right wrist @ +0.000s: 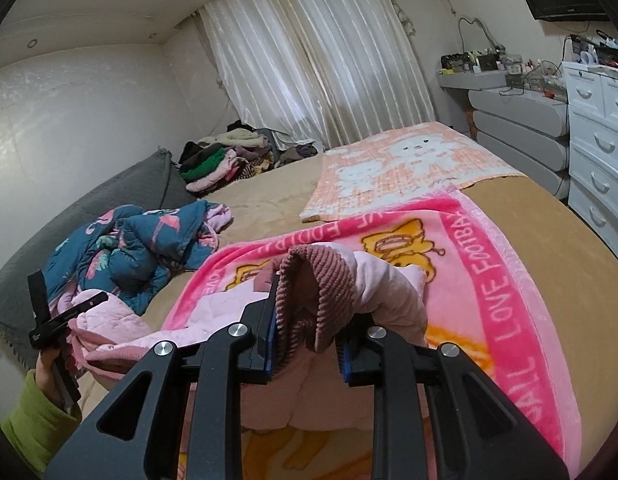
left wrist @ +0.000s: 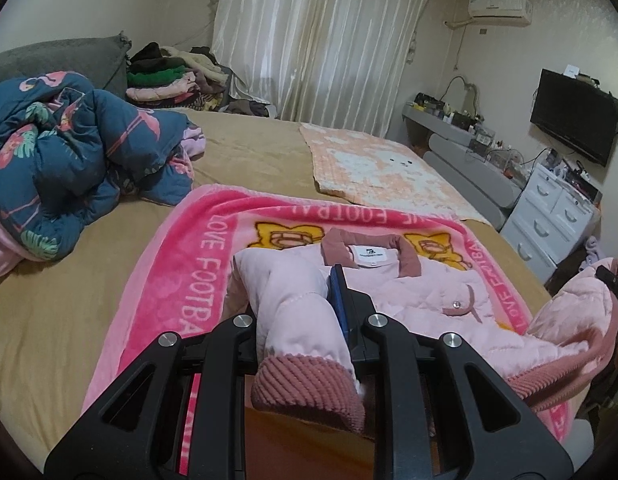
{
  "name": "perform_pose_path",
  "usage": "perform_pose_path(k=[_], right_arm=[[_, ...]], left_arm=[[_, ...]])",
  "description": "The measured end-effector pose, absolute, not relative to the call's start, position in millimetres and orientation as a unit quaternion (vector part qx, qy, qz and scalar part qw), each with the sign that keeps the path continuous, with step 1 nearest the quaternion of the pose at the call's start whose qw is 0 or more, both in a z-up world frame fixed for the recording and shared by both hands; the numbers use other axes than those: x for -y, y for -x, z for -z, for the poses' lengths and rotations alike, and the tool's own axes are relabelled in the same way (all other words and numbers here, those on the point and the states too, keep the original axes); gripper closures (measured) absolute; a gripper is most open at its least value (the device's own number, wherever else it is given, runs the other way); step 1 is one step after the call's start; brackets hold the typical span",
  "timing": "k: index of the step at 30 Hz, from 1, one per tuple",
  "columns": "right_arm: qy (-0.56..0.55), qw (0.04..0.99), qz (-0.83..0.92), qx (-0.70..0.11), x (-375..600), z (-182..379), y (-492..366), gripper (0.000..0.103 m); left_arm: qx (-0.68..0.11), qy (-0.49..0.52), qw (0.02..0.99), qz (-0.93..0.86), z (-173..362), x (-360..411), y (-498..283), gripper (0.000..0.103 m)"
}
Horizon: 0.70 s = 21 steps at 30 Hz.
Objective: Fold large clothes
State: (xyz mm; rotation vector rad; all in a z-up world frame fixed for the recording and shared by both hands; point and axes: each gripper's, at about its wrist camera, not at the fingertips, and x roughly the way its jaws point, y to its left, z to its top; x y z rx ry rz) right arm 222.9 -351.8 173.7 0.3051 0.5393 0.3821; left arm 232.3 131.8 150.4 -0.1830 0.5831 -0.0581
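The left hand-held gripper (left wrist: 309,312) is pinching one sleeve (left wrist: 297,320) of a pale pink quilted jacket (left wrist: 429,292), its ribbed dusty-rose cuff (left wrist: 309,388) hanging toward the camera between the black fingers. The right hand-held gripper (right wrist: 307,320) likewise clamps the other sleeve (right wrist: 385,288), whose corduroy cuff (right wrist: 317,296) bulges up between the blue pads (right wrist: 271,320) (the sleeve trails off to the right behind it). The jacket lies face up on a bright pink fleece blanket (left wrist: 197,272) printed with cartoon figures and lettering, its collar pointing away from the person, a white label visible inside the neck. That blanket is spread on a bed (left wrist: 89,280) with a tan cover. Beyond it lies a peach and white checked blanket (left wrist: 373,168); to the left sits a crumpled navy floral quilt (left wrist: 69,160). A stack of folded clothes (left wrist: 169,80) rests by the curtain (left wrist: 321,40).
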Motion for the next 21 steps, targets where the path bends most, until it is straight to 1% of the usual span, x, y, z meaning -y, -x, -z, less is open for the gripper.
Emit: perform_pose_path(k=[13, 17, 21], right_arm=[[-0.141, 0.932, -0.166, -0.289, 348.2, -154.6, -278.5, 0.081], [-0.169, 0.921, -0.164, -0.311, 354.9, -136.9, -302.9, 0.080], [-0.208, 0.908, -0.169, -0.322, 364.2, -122.6, -318.5, 0.077]], left_arm=[[-0.303, 0.058, 0.951, 0.003, -129.1, -126.6, -273.8, 0.089], [-0.313, 0.043, 0.949, -0.006, -116.7, -122.5, -288.2, 0.089], [-0.320, 0.033, 0.947, -0.013, -106.5, -120.8, -299.2, 0.089]])
